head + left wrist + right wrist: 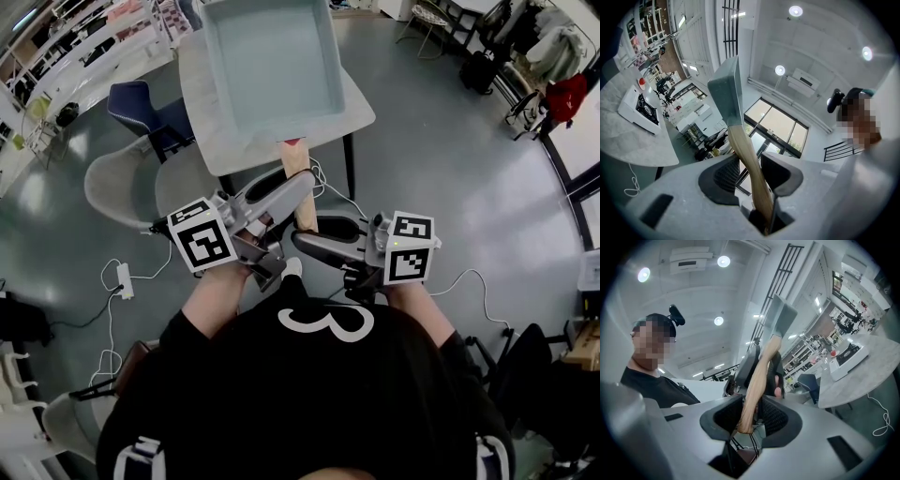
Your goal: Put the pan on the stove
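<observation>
Pan (pixel 267 66) held aloft, jaws of left gripper (pixel 751 174) and right gripper (pixel 751 420) both clenched on its wooden handle (pixel 296 161).

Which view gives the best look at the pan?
Head view: the pan shows most of its square inside, plus its wooden handle. Both gripper views see the pan only edge-on, beyond the handle.

Pan (pixel 267 66) out front, stove (pixel 640 110) on tabletop (pixel 628 140)
The pan's handle (pixel 298 173) runs back between the left claw (pixel 750 171) and right claw (pixel 752 413); the stove sits near one tabletop edge.
</observation>
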The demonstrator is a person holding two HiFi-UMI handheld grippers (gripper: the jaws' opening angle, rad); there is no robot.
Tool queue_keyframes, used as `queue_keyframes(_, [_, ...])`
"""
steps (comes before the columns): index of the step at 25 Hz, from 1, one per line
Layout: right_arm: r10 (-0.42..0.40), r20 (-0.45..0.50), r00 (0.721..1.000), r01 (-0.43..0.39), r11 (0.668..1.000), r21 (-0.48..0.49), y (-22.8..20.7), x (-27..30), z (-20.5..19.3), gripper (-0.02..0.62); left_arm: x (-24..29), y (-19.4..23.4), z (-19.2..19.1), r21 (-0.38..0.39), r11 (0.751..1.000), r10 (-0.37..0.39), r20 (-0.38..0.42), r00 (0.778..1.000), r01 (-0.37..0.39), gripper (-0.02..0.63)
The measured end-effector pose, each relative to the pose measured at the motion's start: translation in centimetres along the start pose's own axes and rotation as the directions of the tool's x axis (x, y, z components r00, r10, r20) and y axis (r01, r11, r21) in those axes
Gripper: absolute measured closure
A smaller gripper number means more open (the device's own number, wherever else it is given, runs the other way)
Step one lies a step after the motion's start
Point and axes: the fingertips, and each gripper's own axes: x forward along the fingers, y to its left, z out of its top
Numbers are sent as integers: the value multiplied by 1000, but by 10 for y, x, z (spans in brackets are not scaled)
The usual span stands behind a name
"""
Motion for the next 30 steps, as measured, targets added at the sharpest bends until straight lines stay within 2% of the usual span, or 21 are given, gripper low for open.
queue_keyframes(4, [-6, -7, 1000, 6, 1000, 9, -20, 3, -4, 474, 1, 22, -2, -13, 1000, 0, 0, 1000, 0, 456])
queue_keyframes(13, [-6, 0, 1000, 6, 1000, 25, -37, 5, -4, 474, 3, 41, -2, -33, 999, 5, -2, 1000, -5, 456])
queue_keyframes(19, [-14, 1, 1000, 14, 999, 51, -103, 33, 35, 474, 23, 108, 42, -57, 998, 11, -9, 1000, -11, 456])
queue_keyframes(30, [-42, 7, 999, 41, 997, 62, -173, 79, 71, 474, 30, 180, 96, -75, 997, -5, -21, 1000, 4, 456])
